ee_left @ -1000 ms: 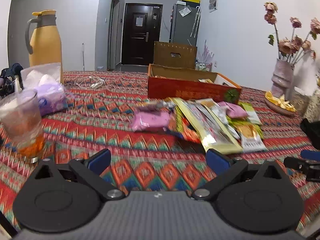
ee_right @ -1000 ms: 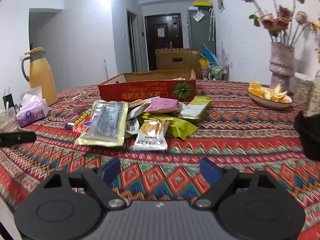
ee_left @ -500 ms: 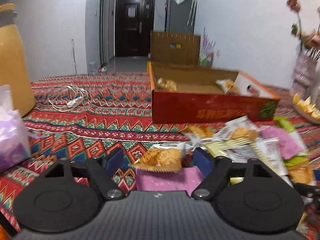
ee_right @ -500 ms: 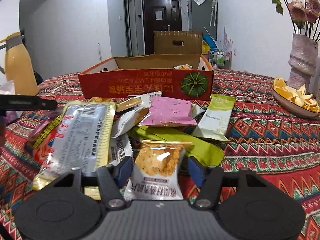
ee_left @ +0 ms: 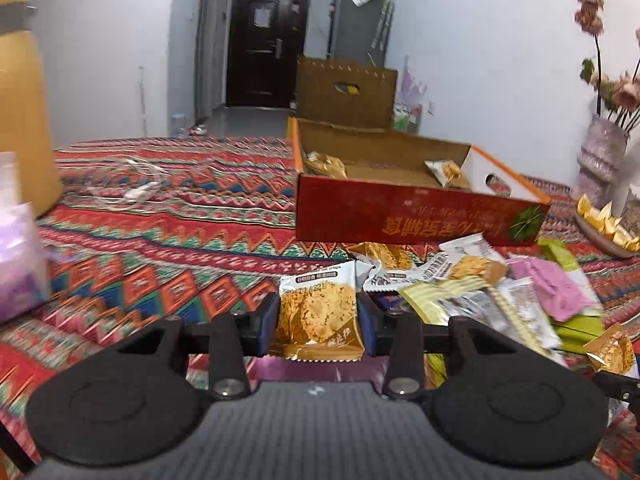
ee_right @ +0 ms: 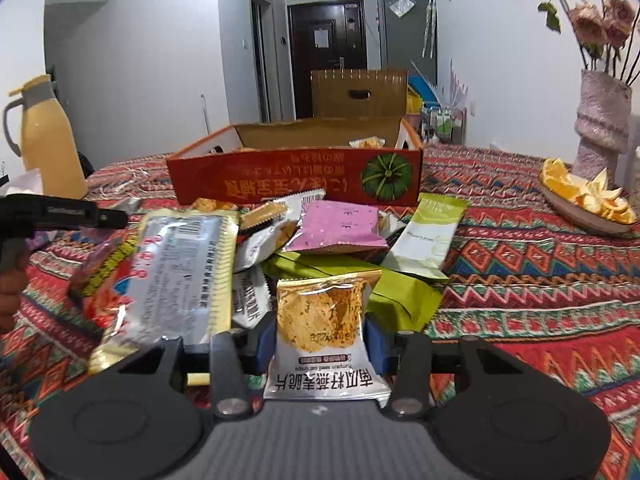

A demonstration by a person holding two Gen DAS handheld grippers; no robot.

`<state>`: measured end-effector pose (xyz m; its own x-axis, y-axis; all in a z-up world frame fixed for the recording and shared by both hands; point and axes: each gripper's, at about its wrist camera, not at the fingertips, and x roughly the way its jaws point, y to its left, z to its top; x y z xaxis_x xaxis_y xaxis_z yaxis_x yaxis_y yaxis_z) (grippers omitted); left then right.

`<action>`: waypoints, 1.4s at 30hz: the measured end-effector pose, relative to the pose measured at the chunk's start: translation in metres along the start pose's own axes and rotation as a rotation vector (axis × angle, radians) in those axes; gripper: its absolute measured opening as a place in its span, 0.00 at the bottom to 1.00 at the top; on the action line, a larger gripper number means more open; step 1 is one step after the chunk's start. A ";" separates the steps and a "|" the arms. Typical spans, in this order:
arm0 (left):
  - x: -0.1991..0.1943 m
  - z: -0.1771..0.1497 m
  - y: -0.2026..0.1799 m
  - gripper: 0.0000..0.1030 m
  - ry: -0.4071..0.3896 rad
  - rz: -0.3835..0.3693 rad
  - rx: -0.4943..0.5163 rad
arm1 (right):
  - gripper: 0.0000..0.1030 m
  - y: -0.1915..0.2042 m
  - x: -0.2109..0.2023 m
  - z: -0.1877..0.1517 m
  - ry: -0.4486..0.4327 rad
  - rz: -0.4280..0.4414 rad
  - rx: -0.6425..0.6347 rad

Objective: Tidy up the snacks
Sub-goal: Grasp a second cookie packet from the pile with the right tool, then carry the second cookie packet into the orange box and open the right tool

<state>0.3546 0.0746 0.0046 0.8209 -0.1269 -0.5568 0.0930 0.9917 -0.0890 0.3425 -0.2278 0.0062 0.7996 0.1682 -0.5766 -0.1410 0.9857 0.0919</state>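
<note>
Mixed snack packets (ee_right: 338,224) lie heaped on the patterned tablecloth in front of an open red cardboard box (ee_right: 280,184) (ee_left: 400,216), which holds a few packets. My left gripper (ee_left: 318,320) is at the pile's left end. Its jaws are closing, and the blue pads (ee_left: 267,320) touch both sides of a gold crisp packet (ee_left: 318,304). My right gripper (ee_right: 320,340) is at the pile's near edge. Its jaws are closing too, with the pads (ee_right: 375,344) against a white-and-gold crisp packet (ee_right: 322,316). The left gripper's fingers (ee_right: 60,214) show at the left of the right wrist view.
A yellow thermos jug (ee_right: 44,140) and a purple tissue pack (ee_left: 16,256) stand at the left. A white cable (ee_left: 132,192) lies on the cloth. At the right are a vase of dried flowers (ee_right: 600,124) and a dish of orange peel (ee_right: 584,196). A brown carton (ee_right: 358,94) stands behind the box.
Both grippers have moved forward into the snack pile. Their jaws went from wide apart to narrow, each coming in around a crisp packet.
</note>
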 end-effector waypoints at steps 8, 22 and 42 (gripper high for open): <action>-0.128 -0.042 -0.015 0.40 -0.093 -0.010 -0.107 | 0.44 -0.001 -0.066 -0.019 -0.042 -0.002 -0.014; -0.204 -0.083 -0.057 0.40 -0.122 -0.047 -0.059 | 0.44 -0.003 -0.131 -0.048 -0.089 0.034 -0.017; -0.084 0.079 -0.067 0.40 -0.238 -0.084 0.045 | 0.44 -0.049 -0.068 0.112 -0.178 0.193 -0.044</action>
<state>0.3238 0.0202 0.1230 0.9181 -0.2060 -0.3385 0.1875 0.9784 -0.0869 0.3607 -0.2867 0.1319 0.8452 0.3551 -0.3993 -0.3226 0.9348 0.1486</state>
